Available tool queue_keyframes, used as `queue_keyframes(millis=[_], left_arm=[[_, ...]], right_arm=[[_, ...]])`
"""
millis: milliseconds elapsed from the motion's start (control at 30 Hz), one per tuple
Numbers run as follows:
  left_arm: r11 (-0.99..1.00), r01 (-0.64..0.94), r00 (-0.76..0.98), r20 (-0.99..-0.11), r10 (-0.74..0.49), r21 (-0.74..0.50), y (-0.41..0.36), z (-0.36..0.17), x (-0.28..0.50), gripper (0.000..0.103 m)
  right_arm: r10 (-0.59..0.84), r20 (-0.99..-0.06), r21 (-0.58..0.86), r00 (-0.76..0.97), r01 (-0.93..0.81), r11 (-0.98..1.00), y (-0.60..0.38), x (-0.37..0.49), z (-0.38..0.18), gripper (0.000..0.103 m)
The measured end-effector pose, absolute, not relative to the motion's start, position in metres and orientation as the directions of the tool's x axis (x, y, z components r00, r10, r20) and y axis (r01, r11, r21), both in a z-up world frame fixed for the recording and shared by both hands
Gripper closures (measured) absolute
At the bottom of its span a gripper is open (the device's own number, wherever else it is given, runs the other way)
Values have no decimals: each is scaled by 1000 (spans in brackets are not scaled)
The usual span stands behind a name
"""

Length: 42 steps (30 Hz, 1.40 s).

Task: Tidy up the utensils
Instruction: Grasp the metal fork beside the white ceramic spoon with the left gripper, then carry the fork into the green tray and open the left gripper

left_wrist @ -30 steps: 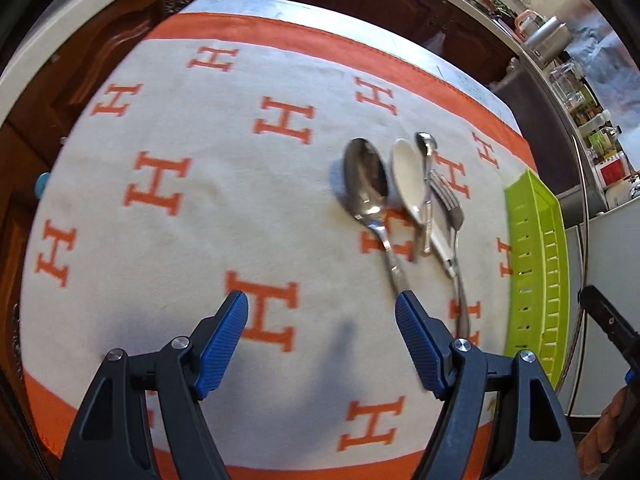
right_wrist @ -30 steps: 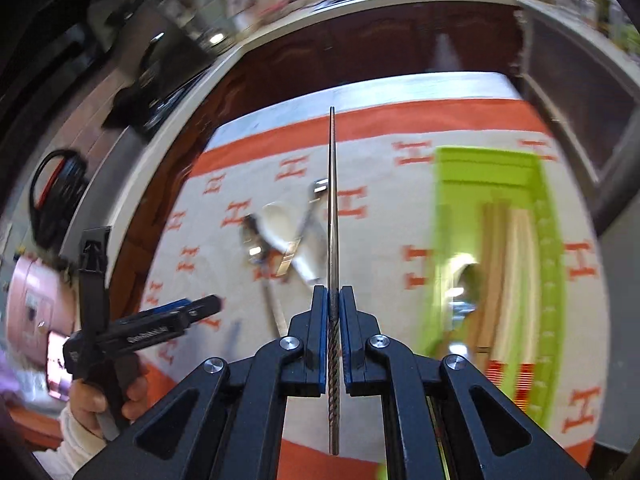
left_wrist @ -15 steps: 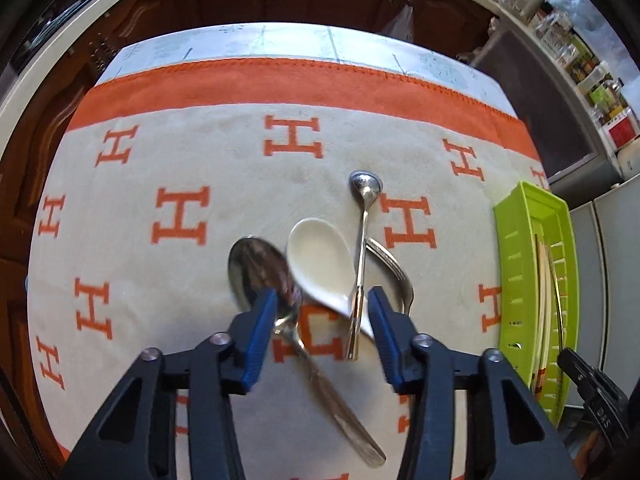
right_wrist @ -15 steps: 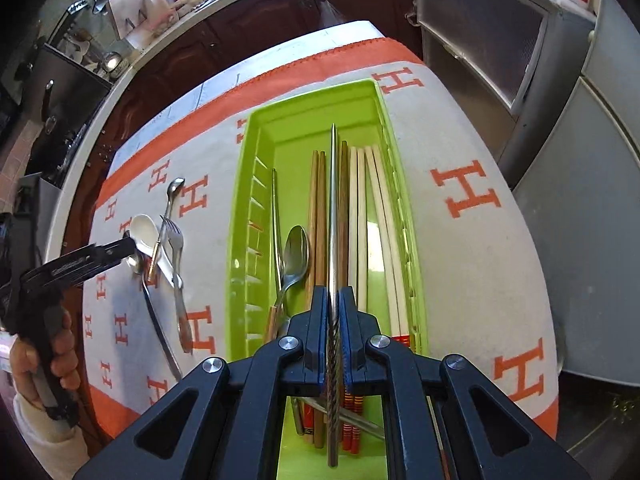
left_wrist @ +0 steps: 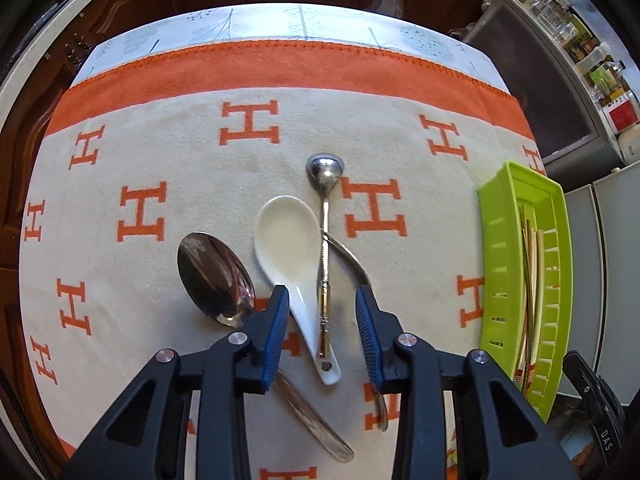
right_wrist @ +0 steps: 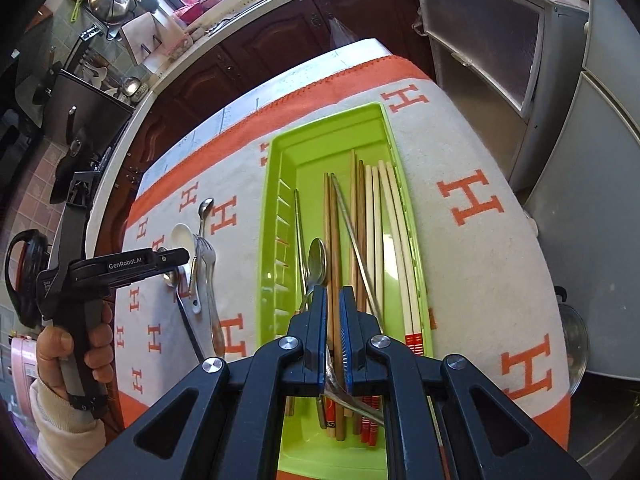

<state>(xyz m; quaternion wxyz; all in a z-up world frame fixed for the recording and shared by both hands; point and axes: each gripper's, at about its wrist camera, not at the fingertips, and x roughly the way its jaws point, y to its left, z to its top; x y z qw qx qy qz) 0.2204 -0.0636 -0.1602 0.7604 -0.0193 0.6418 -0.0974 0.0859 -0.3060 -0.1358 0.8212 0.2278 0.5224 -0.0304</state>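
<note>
Ok, left gripper (left_wrist: 322, 316) jaws have just been closing around the white spoon (left_wrist: 288, 240), not touching it. The spoon is lying on the cloth (left_wrist: 160, 152), bowl pointing 11 o'clock, handle 5. Only the right view is showing chopsticks (right_wrist: 372, 220) lying 12-to-6 in the green tray (right_wrist: 268, 240). The right gripper (right_wrist: 333, 312) is hovering over it, jaws together, empty.
</note>
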Motion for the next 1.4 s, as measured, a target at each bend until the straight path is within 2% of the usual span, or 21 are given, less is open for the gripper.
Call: queue_keyframes(millis=[567,600,667,733,833,1000,1400], left_arm=[[979,164,114,-984,-138,-118,-115,-186,221,70],[980,164,114,-984,-135,-115,-117,-189,222,72],[981,162,115,-985,-125,-106,-120,-193,222,88],[983,158,132,-984,-117,-95,-122,-195,222,98],[982,140,135,-980,-149,-130,-117,-196,221,102],[973,126,138,-967,-213,-196,-102,-184,212,102],[913,239,166,-912,-375,-331,-123,-112,170,102]], right_arm=[[226,-853,395,471,299,869,-316,75,-140,97],[226,-853,396,471,300,868,-316,74,-140,97],[226,-852,399,473,306,864,-317,73,-141,97],[226,-850,403,475,312,860,-319,73,-142,97],[227,-847,408,480,315,857,-320,71,-142,97],[235,-842,417,486,308,855,-319,70,-141,97],[244,-821,441,516,302,845,-320,60,-132,97]])
